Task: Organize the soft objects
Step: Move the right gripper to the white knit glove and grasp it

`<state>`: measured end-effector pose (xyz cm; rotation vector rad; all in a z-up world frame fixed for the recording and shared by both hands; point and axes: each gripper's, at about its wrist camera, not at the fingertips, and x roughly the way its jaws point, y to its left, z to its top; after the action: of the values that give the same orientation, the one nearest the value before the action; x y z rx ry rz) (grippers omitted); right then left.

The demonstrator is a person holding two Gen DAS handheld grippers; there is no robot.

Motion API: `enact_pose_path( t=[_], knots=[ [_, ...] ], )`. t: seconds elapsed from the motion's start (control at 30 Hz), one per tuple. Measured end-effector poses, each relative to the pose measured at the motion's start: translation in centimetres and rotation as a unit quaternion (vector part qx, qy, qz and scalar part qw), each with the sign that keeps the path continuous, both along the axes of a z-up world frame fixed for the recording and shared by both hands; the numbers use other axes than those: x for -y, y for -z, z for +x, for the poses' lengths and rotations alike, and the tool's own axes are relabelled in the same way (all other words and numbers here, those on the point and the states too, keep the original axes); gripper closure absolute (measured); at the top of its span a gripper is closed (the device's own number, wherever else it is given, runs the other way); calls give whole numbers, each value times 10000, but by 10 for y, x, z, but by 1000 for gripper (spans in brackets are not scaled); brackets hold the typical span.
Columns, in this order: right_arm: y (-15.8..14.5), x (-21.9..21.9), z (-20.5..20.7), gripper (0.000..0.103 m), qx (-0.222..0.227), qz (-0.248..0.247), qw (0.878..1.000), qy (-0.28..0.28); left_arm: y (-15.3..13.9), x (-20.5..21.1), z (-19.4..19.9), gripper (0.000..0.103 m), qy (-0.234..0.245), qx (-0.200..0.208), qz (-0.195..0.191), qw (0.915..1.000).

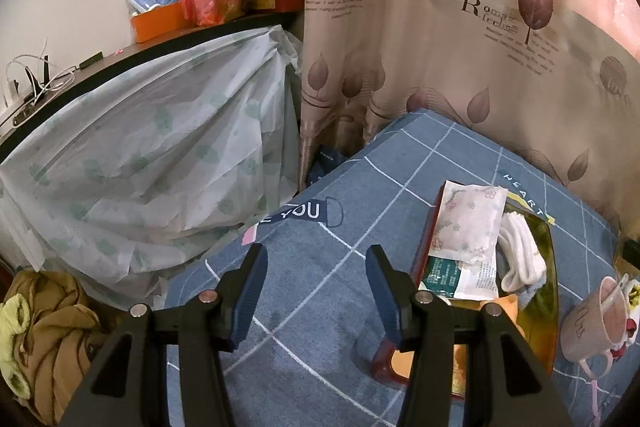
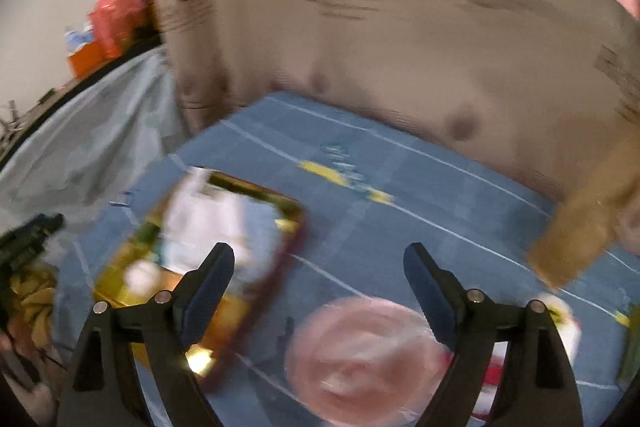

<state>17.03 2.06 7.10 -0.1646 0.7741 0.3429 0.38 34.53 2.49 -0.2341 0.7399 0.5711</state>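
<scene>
The landmark was the red-rimmed tray (image 1: 550,307) resting on the blue grid-patterned bedcover (image 1: 300,327).

**Contents of the tray.** A floral soft pouch (image 1: 466,223) lay at the far end, overhanging the tray's far rim. White socks (image 1: 520,255) lay just beside the pouch, against the tray's right wall. A green-printed packet (image 1: 444,275) lay partly under the pouch's near edge.

**Outside the tray.** A pink cup (image 1: 592,319) lay to its right, apart from the rim.

**Tongs.**
- Left gripper (image 1: 318,295): spread, nothing between the jaws, hovering over bare bedcover left of the tray.
- Right gripper (image 2: 320,291): spread and empty; its view was motion-blurred, with the tray at lower left.

**Handling, as judged.**
- The socks appeared light and limp, and would sag; take them across the bunched middle.
- The pouch looked thin, pliable and possibly slick; pinch an overhanging corner.
- None looked fragile.
</scene>
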Motion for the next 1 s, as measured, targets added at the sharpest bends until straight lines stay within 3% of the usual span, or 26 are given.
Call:
enact_pose_path(
  t=[0.13, 0.3, 0.4, 0.6, 0.9, 0.97, 1.0],
  knots=[
    [6, 75, 2, 18, -71, -143, 9973, 714, 0, 4, 0, 51, 19, -14, 66, 10000],
    [21, 168, 6, 18, -269, -209, 9854, 1665, 2, 8, 2, 51, 43, -64, 145, 9999],
    [37, 201, 6, 18, -446, -193, 9792, 1968, 3, 11, 5, 51, 78, -104, 203, 9997],
    [78, 232, 7, 18, -807, -115, 9727, 2173, 5, 18, 7, 51, 152, -140, 322, 9993],
    [112, 246, 17, 18, -900, 428, 9706, 2189, 8, 41, 13, 51, 425, -282, 550, 9972],
    [112, 245, 16, 30, -790, 375, 9738, 2098, 6, 51, 14, 51, 561, -271, 584, 9964],
    [111, 243, 16, 46, -747, 361, 9760, 2015, 5, 57, 14, 51, 652, -259, 586, 9958]
  ],
)
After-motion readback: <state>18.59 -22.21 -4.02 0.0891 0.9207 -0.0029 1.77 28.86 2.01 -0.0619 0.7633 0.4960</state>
